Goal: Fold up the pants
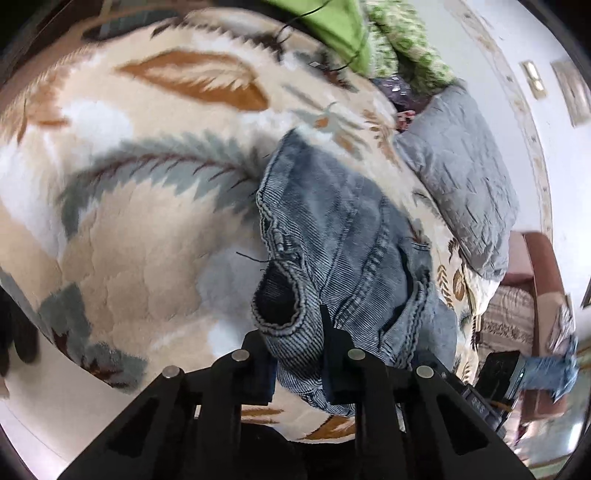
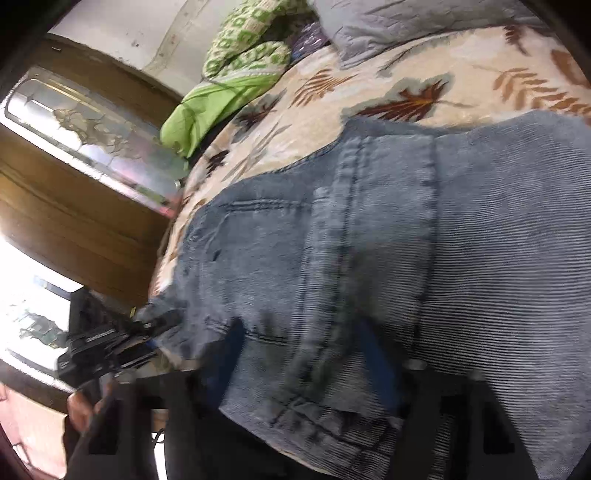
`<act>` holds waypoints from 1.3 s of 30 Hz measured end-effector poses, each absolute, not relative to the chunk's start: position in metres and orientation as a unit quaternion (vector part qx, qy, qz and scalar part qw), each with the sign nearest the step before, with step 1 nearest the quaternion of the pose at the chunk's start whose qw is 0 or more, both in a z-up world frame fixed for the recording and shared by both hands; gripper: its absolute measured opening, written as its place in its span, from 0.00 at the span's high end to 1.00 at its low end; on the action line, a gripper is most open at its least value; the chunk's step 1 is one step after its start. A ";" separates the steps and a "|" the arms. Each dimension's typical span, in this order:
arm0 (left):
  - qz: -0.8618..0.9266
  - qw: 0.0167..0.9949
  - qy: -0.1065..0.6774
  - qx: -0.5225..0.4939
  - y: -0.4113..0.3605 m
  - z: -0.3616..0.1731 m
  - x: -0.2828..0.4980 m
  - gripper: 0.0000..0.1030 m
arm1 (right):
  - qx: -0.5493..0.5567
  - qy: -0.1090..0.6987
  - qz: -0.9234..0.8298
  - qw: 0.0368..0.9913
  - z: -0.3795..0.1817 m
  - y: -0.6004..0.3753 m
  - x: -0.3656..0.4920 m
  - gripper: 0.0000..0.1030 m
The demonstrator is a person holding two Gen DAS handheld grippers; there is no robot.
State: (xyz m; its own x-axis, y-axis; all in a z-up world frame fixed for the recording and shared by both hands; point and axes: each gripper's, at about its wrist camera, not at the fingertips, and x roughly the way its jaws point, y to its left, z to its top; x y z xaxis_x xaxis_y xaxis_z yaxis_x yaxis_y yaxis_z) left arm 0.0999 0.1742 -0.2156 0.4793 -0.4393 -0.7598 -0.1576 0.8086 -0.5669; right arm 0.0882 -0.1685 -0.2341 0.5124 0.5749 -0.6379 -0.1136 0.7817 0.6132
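Observation:
The blue corduroy pants [image 1: 332, 236] lie bunched on a cream leaf-patterned blanket [image 1: 147, 229]. My left gripper [image 1: 299, 354] is shut on the pants' waistband edge, beside a dark opening in the cloth. In the right wrist view the pants [image 2: 388, 240] fill the frame, pocket seams showing. My right gripper [image 2: 306, 365] is shut on the pants' edge; its fingers are blurred and partly under the cloth. The other gripper [image 2: 110, 343] shows at left, holding a corner of the pants.
A grey quilted pillow [image 1: 461, 162] and green cloth [image 1: 332, 26] lie at the bed's far end. A wooden wardrobe with a mirror [image 2: 85, 122] stands beside the bed. A brown bed frame [image 1: 539, 273] shows at right.

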 end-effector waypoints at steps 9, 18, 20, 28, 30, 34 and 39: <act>-0.120 0.860 0.453 -0.203 0.126 -0.153 0.089 0.84 | 0.237 0.478 0.221 0.816 -0.221 -0.137 0.117 0.70; -0.158 0.883 0.428 -0.110 0.057 -0.106 0.077 0.86 | 0.282 0.524 0.231 0.770 -0.258 -0.140 0.147 0.85; -0.170 0.884 0.426 -0.091 0.036 -0.097 0.074 0.86 | 0.313 0.523 0.257 0.750 -0.262 -0.149 0.147 0.85; -0.264 0.860 0.436 -0.007 -0.082 -0.088 0.063 0.88 | 0.438 0.418 0.359 0.710 -0.248 -0.225 0.114 0.83; -0.287 0.852 0.437 0.027 -0.125 -0.099 0.059 0.88 | 0.466 0.375 0.388 0.702 -0.244 -0.246 0.100 0.83; -0.336 0.824 0.457 0.012 -0.162 -0.119 0.071 0.88 | 0.529 0.332 0.375 0.685 -0.267 -0.293 0.078 0.85; -0.359 0.765 0.535 -0.016 -0.184 -0.186 0.096 0.88 | 0.549 0.353 0.296 0.697 -0.310 -0.331 0.049 0.85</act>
State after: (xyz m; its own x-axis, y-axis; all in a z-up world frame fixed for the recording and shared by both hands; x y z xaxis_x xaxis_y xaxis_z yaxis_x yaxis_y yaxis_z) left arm 0.0965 -0.1837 -0.1857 0.1706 -0.5662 -0.8064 0.5319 0.7419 -0.4083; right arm 0.0492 -0.3306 -0.3104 0.5759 0.8004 -0.1662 -0.0254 0.2207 0.9750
